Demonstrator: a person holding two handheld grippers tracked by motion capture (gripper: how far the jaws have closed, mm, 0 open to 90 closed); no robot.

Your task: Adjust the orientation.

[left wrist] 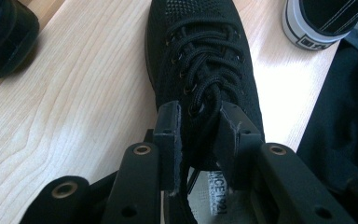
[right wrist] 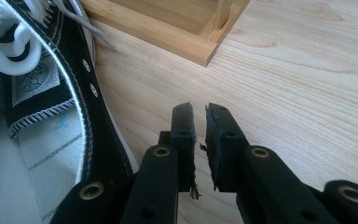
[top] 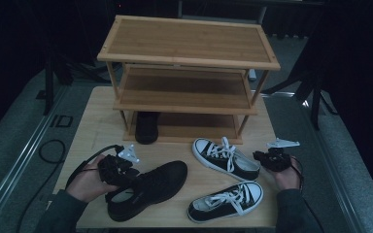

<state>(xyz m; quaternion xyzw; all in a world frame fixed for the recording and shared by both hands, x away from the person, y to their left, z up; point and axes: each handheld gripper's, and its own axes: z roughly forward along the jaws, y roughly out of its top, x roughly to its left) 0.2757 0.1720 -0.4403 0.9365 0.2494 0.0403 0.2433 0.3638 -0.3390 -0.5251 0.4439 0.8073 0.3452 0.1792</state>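
Left gripper view has the left gripper point(left wrist: 200, 133) closing on the tongue of the black knit sneaker point(left wrist: 200, 60), lying on the counter point(left wrist: 74, 93) before the bamboo shoe rack point(top: 184, 73). Right gripper point(right wrist: 199, 140), nearly shut and empty, rests beside a canvas sneaker point(right wrist: 42, 93). Next likely needs a firm pinch, then a lift to the rack

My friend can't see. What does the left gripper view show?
The left claw grips the tongue of a black knit shoe between its two black jaws, on a pale wooden table. Another black shoe sits top left, and a white-soled sneaker top right.
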